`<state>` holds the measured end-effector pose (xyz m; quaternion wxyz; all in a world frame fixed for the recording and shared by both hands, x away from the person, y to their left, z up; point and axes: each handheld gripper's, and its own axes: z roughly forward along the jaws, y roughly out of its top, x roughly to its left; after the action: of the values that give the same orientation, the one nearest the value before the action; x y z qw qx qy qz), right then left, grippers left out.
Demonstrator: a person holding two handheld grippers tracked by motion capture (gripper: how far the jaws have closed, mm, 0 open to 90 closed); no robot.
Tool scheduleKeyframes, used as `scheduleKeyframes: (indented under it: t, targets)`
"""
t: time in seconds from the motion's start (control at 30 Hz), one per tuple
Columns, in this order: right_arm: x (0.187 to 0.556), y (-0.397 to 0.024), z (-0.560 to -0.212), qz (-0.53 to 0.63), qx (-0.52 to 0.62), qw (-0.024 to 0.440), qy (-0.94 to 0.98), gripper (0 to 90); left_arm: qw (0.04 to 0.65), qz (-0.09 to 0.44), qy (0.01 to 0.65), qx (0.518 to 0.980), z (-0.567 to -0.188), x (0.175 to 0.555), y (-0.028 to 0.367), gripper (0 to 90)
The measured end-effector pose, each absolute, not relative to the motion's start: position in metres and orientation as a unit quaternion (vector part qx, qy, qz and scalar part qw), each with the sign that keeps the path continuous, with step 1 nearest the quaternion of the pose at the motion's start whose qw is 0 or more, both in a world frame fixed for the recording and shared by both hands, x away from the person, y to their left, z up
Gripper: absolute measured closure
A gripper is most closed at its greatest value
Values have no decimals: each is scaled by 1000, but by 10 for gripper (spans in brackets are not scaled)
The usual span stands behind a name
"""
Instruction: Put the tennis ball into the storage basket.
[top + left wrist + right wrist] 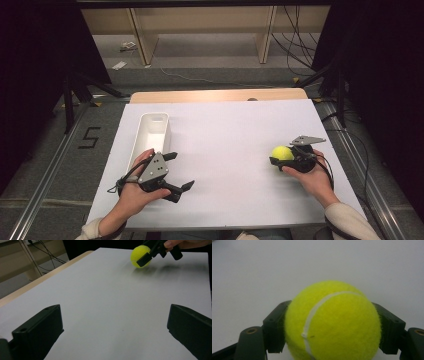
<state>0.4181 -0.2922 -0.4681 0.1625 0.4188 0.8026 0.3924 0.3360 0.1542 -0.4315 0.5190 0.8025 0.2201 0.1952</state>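
Worktop (225,145): the largest item before you, a flat rectangular sheet, matte white and smooth, with a pale wooden edge showing along its far side.

Bin (151,134): a long, narrow white plastic tray with rounded corners and thin upright walls, lying lengthwise on the left part of the worktop, just beyond your left hand.

Left hand-held gripper (181,172): hard black plastic body topped by a grey three-cornered metal plate. Your left hand wraps it from behind. Its two blocky, square-ended jaws stand wide apart with nothing between them; in the left gripper view only bare white surface lies in the gap. It sits near the front left of the worktop, beside the bin's near end.

Right hand-held gripper (280,159): same black build and grey plate, held in your right hand at the right side of the worktop. Its jaws are clamped on the ball, one flat pad pressed against each side.

Tennis ball (332,322): the smallest item, a round, fuzzy, bright yellow-green felt sphere with a curved white seam across its face. It sits between the right gripper's pads, low over the white surface; whether it touches cannot be told. It is well apart from the bin.
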Motion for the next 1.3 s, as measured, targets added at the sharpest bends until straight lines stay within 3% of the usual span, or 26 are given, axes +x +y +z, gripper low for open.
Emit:
scheduleKeyframes:
  t: [1.3]
  targets:
    - [412, -288, -450, 431, 390, 185, 792, 262, 521, 198, 220, 800, -430, 336, 154, 0]
